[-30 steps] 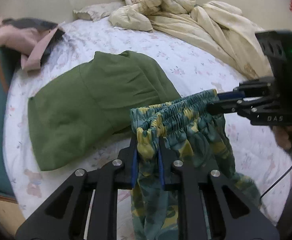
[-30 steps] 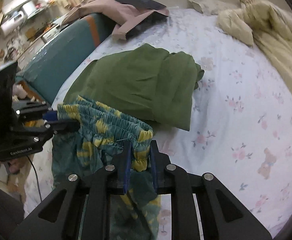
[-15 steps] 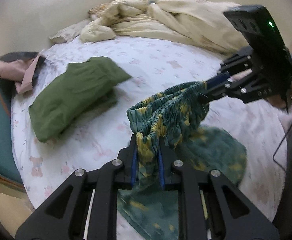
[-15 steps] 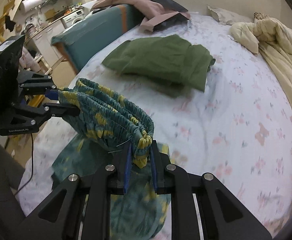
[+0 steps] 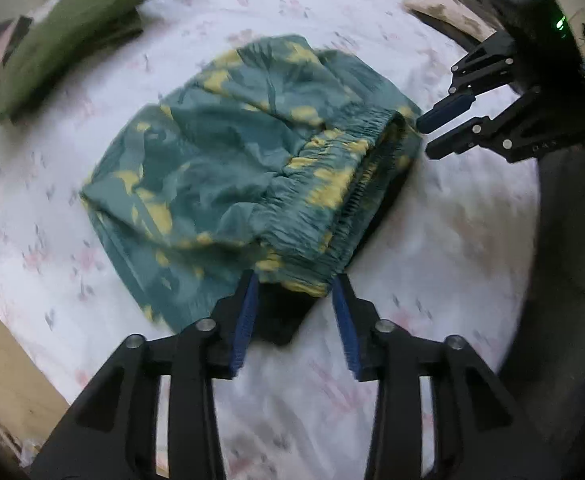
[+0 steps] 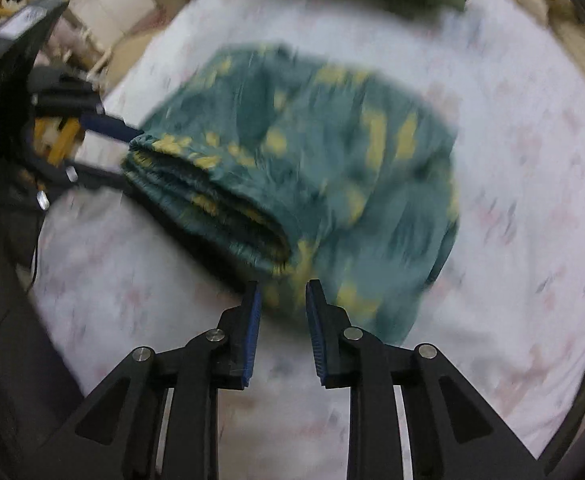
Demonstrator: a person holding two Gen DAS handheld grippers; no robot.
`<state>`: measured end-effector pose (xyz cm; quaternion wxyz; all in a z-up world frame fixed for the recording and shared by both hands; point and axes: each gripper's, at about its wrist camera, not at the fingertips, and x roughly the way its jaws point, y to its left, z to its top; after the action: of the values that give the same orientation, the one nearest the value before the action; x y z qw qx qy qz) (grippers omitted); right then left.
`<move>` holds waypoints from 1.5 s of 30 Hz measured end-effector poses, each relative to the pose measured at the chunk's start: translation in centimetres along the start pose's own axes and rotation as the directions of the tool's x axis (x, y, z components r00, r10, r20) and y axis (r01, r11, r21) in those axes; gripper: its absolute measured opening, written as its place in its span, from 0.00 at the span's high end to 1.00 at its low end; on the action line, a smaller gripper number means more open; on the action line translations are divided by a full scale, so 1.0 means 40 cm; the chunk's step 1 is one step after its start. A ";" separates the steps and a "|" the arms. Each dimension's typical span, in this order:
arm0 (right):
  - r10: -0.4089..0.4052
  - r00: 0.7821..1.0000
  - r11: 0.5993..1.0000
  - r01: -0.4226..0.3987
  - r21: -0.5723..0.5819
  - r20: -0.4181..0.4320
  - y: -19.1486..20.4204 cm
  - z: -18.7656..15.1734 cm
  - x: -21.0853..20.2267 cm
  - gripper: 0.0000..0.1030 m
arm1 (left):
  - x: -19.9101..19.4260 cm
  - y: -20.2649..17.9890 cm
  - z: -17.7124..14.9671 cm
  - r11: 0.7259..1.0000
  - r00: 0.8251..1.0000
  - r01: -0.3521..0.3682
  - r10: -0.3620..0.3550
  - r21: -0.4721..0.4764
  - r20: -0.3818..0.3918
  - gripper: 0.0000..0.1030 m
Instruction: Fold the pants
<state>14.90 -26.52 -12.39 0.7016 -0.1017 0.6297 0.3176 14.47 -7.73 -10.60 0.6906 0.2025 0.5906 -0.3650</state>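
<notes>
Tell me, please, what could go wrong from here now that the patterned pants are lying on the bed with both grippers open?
1. The left gripper straddles the waistband corner of the pants; drawing back carelessly could snag it and undo the fold.
2. The right gripper sits just as close to the other waistband end, with the same risk.
3. The pants lie rumpled on the soft bed sheet, so the layers may slump apart.

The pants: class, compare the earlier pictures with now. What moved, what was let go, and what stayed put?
The pants came down from hanging between the grippers to lie folded on the bed. Both the left gripper and the right gripper opened and let go of the waistband. The green garment stayed where it lay.
</notes>
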 end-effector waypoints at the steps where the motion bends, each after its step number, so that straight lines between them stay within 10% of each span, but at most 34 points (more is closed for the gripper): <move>1: 0.000 1.000 1.000 0.000 -0.001 0.011 -0.002 -0.005 -0.014 0.76 | -0.018 0.008 -0.006 1.000 1.000 0.014 -0.014 -0.010 0.019 0.56; 8: -0.012 0.963 0.974 -0.049 0.219 0.268 -0.076 0.094 -0.092 0.76 | -0.056 0.123 0.058 0.941 0.975 0.067 0.009 -0.331 0.221 0.51; 16: 0.048 0.999 0.972 -0.049 0.229 0.013 -0.074 0.093 0.096 0.76 | 0.140 0.077 0.050 0.942 1.000 -0.019 0.014 -0.334 -0.016 0.44; 22: 0.082 0.992 0.954 -0.105 0.279 0.094 -0.112 0.069 0.007 0.74 | 0.086 0.108 0.044 0.924 1.000 0.023 -0.020 -0.381 0.014 0.43; 25: 0.057 0.974 0.927 -0.133 0.352 0.219 -0.172 0.079 -0.052 0.69 | 0.032 0.168 0.044 0.894 0.994 0.037 0.012 -0.447 0.106 0.43; 27: 0.034 0.957 0.892 -0.159 0.424 0.288 -0.227 0.081 -0.070 0.47 | 0.004 0.236 0.037 0.842 0.982 0.021 0.083 -0.539 0.168 0.43; 32: -0.011 0.937 0.813 -0.195 0.549 0.349 -0.332 0.097 -0.057 0.47 | 0.033 0.362 0.011 0.709 0.969 0.065 0.123 -0.702 0.214 0.43; 35: 0.004 0.939 0.778 -0.219 0.589 0.344 -0.382 0.122 -0.029 0.50 | 0.064 0.404 0.014 0.679 0.967 0.091 0.115 -0.728 0.229 0.43; 40: 0.021 0.950 0.808 -0.199 0.555 0.311 -0.385 0.167 0.018 0.61 | 0.103 0.401 0.055 0.695 0.961 0.124 0.092 -0.708 0.259 0.51; 43: -0.001 0.960 0.845 -0.148 0.514 0.279 -0.362 0.180 0.030 0.92 | 0.113 0.384 0.086 0.740 0.971 0.065 0.109 -0.670 0.215 0.97; 45: -0.009 0.959 0.863 -0.136 0.487 0.285 -0.352 0.185 0.016 0.97 | 0.105 0.373 0.094 0.766 0.972 0.041 0.117 -0.642 0.203 0.98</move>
<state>29.05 -33.25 -15.22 0.7741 0.1506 0.5888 0.1773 28.24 -1.79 -16.09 0.7891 -0.0774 0.5911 -0.1480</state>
